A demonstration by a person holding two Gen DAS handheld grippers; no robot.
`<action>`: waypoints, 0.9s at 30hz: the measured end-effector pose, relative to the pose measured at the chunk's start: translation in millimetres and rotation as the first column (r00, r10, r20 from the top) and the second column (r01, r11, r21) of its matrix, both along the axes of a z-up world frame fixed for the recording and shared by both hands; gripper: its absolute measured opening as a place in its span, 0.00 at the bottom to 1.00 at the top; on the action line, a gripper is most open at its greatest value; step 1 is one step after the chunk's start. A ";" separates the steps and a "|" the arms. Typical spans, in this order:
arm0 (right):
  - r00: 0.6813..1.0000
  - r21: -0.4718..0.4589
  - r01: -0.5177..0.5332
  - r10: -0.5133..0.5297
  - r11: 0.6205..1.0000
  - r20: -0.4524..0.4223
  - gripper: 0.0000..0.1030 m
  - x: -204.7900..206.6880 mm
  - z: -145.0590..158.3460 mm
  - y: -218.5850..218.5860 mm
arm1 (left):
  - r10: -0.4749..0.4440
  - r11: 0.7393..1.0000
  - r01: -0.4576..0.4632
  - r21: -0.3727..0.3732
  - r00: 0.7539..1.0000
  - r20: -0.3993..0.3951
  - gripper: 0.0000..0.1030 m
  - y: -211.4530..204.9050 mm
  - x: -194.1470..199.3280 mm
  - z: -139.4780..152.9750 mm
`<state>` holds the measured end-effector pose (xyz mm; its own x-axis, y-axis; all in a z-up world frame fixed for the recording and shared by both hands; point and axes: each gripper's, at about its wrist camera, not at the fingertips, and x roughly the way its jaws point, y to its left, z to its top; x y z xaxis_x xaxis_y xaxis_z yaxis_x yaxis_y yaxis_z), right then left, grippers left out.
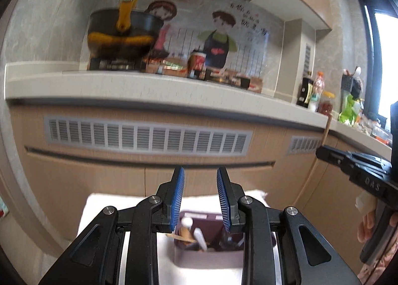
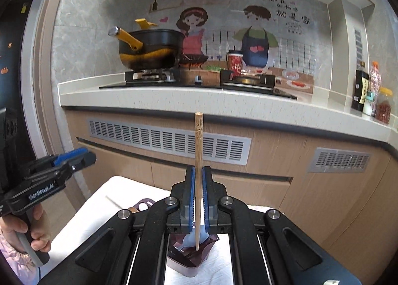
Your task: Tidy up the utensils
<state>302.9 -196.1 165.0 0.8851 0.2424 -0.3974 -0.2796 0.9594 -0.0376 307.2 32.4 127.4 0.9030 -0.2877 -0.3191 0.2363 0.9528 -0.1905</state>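
Wooden chopstick (image 2: 198, 160) upright in right tongs (image 2: 198, 178), left tongs (image 1: 200, 180) parted, empty

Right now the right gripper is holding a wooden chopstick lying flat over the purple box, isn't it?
Not flat. In the right wrist view the right gripper holds the wooden chopstick upright, over the purple box.

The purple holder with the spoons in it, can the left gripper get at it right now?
Probably yes. The left gripper is open with nothing in it, and the purple holder sits just below and ahead on the white cloth, with nothing between them.
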 end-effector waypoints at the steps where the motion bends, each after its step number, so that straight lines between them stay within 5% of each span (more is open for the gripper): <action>1: 1.000 0.000 -0.001 0.001 1.000 -0.008 0.05 2.7 -4.0 0.1 | 0.004 1.000 -0.004 0.002 1.000 -0.011 0.27 0.0 -1.6 -6.8; 10: 0.986 -0.009 0.001 -0.002 1.000 -0.166 0.05 35.6 -69.3 11.9 | 0.008 1.000 -0.007 0.006 0.987 -0.157 0.28 -0.2 -13.1 -67.5; 15: 0.946 -0.022 -0.041 0.032 0.999 -0.322 0.11 48.7 -119.5 18.9 | 0.005 1.000 -0.012 -0.026 0.966 -0.259 0.31 5.0 -16.3 -99.1; 22: 0.944 0.038 -0.002 0.015 0.999 -0.330 0.45 13.2 -136.8 9.1 | 0.042 0.999 -0.048 -0.014 0.955 -0.294 0.50 8.0 -42.6 -119.1; 27: 0.961 0.092 0.039 -0.012 0.995 -0.278 0.68 -43.3 -133.7 -3.4 | 0.066 0.998 -0.060 0.034 0.968 -0.242 0.68 -2.5 -86.4 -115.1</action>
<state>259.5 -199.5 31.3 0.7500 0.2703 -0.6037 -0.2418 0.9616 0.1300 220.8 29.9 12.3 0.8135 -0.2216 -0.5377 0.1254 0.9697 -0.2099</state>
